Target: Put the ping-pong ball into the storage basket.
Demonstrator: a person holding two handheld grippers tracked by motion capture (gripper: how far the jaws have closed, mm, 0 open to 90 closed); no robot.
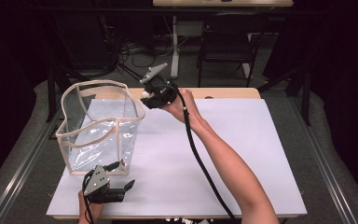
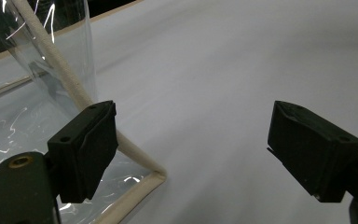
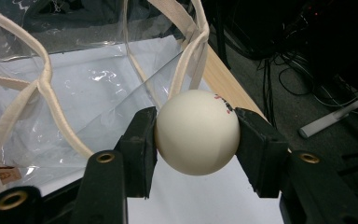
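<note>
1. The right gripper [image 3: 196,135] is clamped on a cream ball [image 3: 197,132]; both pads press its sides squarely, so the hold looks secure. In the high view the ball [image 1: 145,94] sits at the far side of the table, just beside the rim of the clear bag [image 1: 100,126], at about 2 o'clock from the bag's middle.
2. The left gripper [image 1: 121,189] rests low at the near edge, at 6 o'clock from the bag, jaws spread wide with nothing between them. Its left jaw stands just beside the bag's cream corner seam [image 2: 65,77]; I cannot tell whether it touches.
3. The step in hand looks like dropping the ball into the bag. To do it well, carry the ball toward 9 o'clock until it hangs over the open mouth, clear of the rim tape [image 3: 193,58], then let go.
4. The rim is soft and wavy; a nudge could fold it inward. The left gripper could steady the near corner.
5. Open room: the white mat [image 1: 242,154] lies bare from 3 to 5 o'clock. The table's wooden far edge [image 1: 233,92] is close behind the right gripper, so withdrawing toward the person is safer.
</note>
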